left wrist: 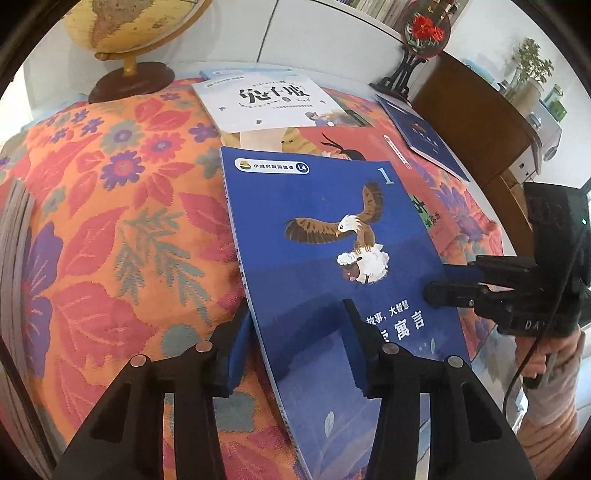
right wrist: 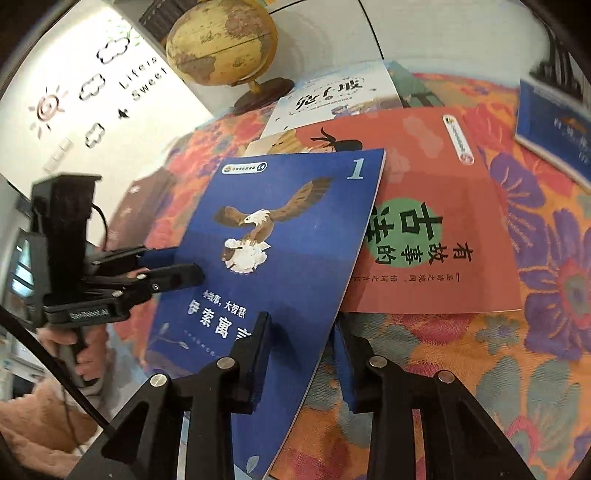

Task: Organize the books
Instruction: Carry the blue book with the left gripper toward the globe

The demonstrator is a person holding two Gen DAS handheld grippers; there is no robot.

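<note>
At the far left a globe (left wrist: 136, 22) stands on its wooden foot at the back edge of the floral tablecloth (left wrist: 110, 221). The left gripper (left wrist: 295, 308) straddles the spine edge of the blue eagle book (left wrist: 314, 206), marked 1: 1 finger lies over the cover and the other sits just outside the edge, by the cloth. The right wrist view shows those jaws narrow around that edge, but I cannot tell whether the pads press on it.

The blue eagle book lies in the middle of the table, overlapping a red book (left wrist: 399, 147); a white book (left wrist: 266, 99) lies behind, partly on the red one. The right gripper (left wrist: 439, 280) reaches in at the book's opposite edge, jaws also narrow with the edge between them; whether it grips I cannot tell. Farther right a navy booklet (left wrist: 421, 136) lies apart, near a red-flower ornament (left wrist: 424, 31).
</note>
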